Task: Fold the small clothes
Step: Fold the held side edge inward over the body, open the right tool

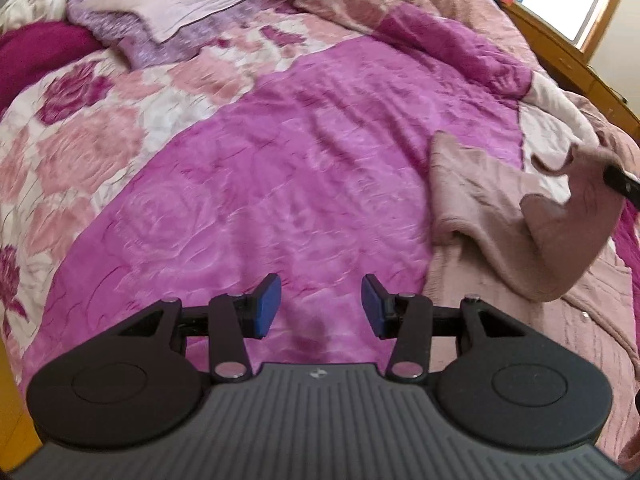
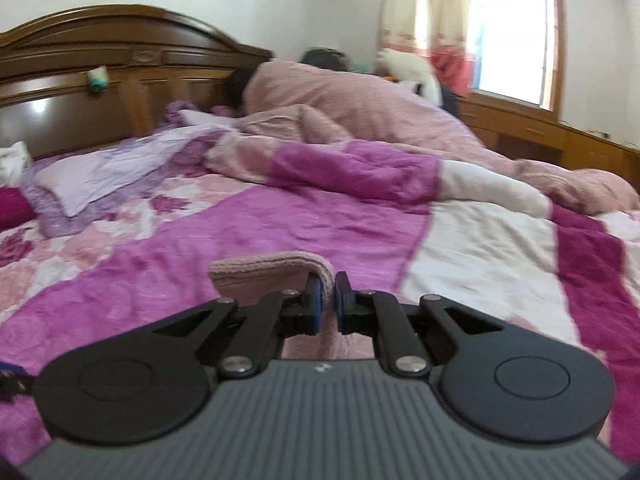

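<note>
My right gripper [image 2: 327, 294] is pinching the pink knit garment [image 1: 500, 216] by its edge, lifting it off the bedspread [image 1: 280, 160]. My left gripper [image 1: 321, 306] is hovering open and empty. It looks soft, light and floppy, so I'm judging the hem corners the best hold.

A magenta bedspread [image 1: 280, 152] with a rose pattern covers the bed, filling most of both views. A lilac pillow [image 2: 92, 176] lies at the left, below the wooden headboard [image 2: 120, 60]. A pink quilt [image 2: 360, 108] is bunched at center right. Upper right: window [image 2: 512, 32], pale curtain [image 2: 424, 4].
</note>
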Available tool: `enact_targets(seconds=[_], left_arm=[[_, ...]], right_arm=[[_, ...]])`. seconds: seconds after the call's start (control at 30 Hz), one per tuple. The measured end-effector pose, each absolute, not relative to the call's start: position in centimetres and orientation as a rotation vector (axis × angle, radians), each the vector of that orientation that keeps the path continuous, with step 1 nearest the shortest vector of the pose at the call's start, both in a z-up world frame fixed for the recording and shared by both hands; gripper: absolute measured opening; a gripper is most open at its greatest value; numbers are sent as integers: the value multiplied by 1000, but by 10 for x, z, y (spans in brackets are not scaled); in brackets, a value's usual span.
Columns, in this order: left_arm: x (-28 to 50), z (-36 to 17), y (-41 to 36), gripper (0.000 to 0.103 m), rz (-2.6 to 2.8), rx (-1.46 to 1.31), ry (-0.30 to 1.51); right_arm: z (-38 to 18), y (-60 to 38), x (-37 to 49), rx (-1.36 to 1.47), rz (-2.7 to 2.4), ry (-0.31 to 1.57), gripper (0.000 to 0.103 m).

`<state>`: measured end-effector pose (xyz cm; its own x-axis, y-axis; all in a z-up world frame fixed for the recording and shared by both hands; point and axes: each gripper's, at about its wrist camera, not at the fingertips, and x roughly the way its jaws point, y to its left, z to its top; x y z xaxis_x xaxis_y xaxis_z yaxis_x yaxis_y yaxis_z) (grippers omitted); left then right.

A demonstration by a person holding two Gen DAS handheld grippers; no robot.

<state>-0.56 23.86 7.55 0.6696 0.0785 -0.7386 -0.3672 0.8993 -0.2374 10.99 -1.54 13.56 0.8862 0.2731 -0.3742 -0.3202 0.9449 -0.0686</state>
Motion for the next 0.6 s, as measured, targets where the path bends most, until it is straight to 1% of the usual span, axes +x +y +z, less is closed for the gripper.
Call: enact_targets(seconds=[0.2,0.6], left_arm=[[11,85,211,53,194,-329,785],[61,72,143,53,36,-215,812]], right_arm=[[123,-73,111,-45,202,400,10],[69,-142,103,129,45,556,12]])
